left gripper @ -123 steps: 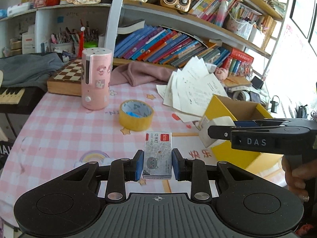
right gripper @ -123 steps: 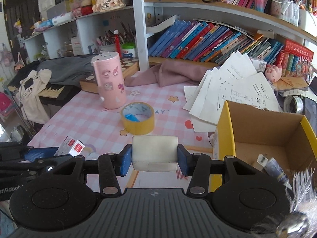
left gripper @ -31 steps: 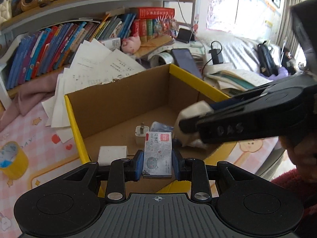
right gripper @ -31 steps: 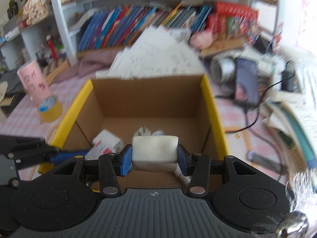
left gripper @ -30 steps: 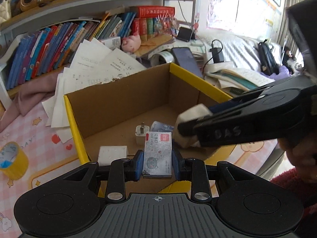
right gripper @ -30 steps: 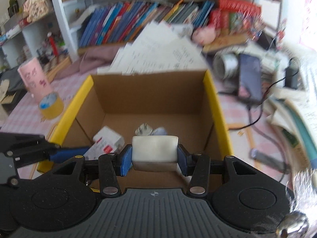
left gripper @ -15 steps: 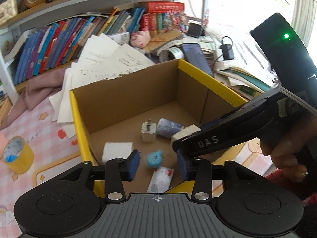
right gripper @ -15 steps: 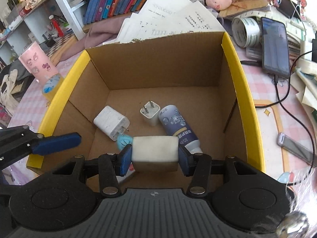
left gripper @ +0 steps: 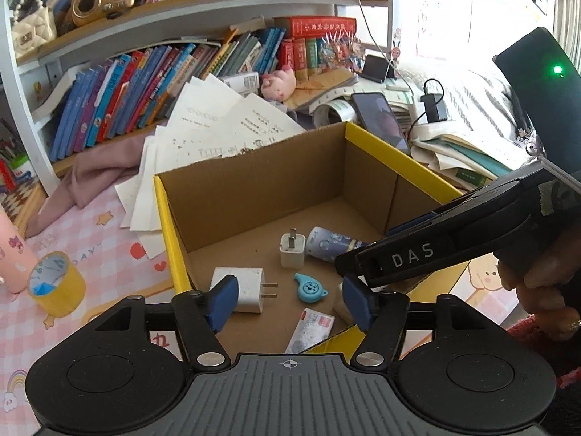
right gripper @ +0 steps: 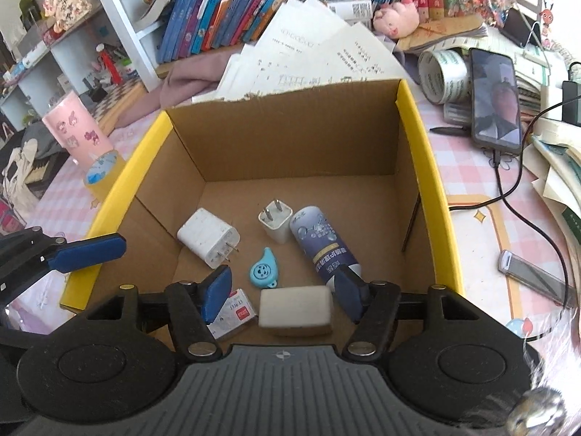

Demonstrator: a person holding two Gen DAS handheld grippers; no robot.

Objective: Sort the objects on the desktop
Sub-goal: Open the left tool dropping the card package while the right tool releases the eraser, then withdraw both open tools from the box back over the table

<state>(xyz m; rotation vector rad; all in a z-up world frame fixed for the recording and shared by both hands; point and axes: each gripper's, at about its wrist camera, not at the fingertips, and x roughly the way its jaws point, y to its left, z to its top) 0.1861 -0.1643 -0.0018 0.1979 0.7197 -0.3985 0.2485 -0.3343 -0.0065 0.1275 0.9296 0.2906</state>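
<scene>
Cardboard box point(right gripper: 414, 116): sitting open on the pink checked desk point(right gripper: 468, 178), yellow-edged.
Left claw point(left gripper: 290, 301): hanging over the box's near-left corner, jaws just been opening, gripping nothing.
Staple packet point(left gripper: 310, 328): lying free on the box floor below it.
Right claw point(right gripper: 281, 296): jaws just been opening, pads clear of the white eraser point(right gripper: 296, 307).
White eraser: lying between them at the box's near wall.
Chargers point(right gripper: 208, 238), whistle point(right gripper: 263, 267), bottle point(right gripper: 319, 241): lying farther in.
</scene>
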